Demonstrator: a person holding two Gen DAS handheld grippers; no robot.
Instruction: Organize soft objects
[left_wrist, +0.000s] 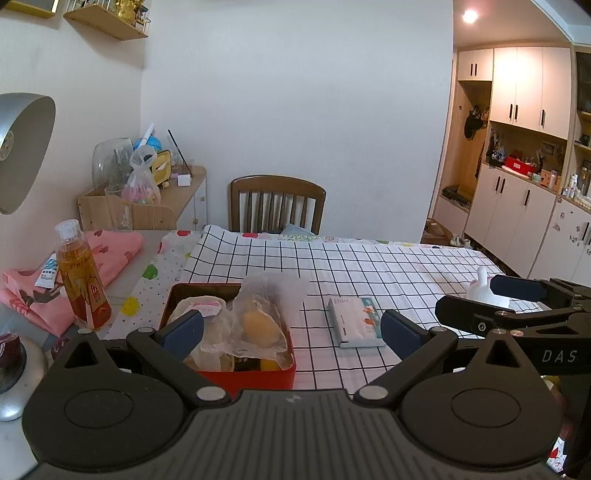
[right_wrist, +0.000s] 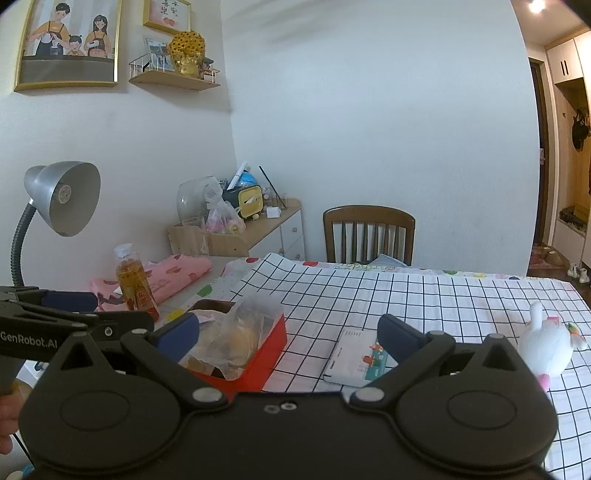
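both grippers wide open, nothing held. left gripper (left_wrist: 291, 330): red tin (left_wrist: 258, 374) sits between the jaws toward the left pad, bagged soft items (left_wrist: 255, 325) piled in it, crinkled plastic rising above the rim. tissue pack (left_wrist: 355, 322) lies flat on the checked cloth (left_wrist: 369, 266), just inside the right pad. left view only: white plush toy (left_wrist: 484, 288) mostly hidden behind the right gripper's fingers, well outside the right jaw; a small tube (left_wrist: 47, 273) on the folded pink cloth (left_wrist: 110, 251) beyond the left jaw. right gripper (right_wrist: 288, 334): same tin and bags by its left pad, tissue pack partly under its right pad. right view only: plush fully visible, lying on the cloth outside the right jaw, apart from the tissue pack; desk lamp (right_wrist: 66, 195) with full neck, framed picture on the wall. tea bottle (right_wrist: 136, 284) upright beyond the left jaw in both views, beside the pink cloth. left gripper crosses the right view's left edge, jaw state not readable there.
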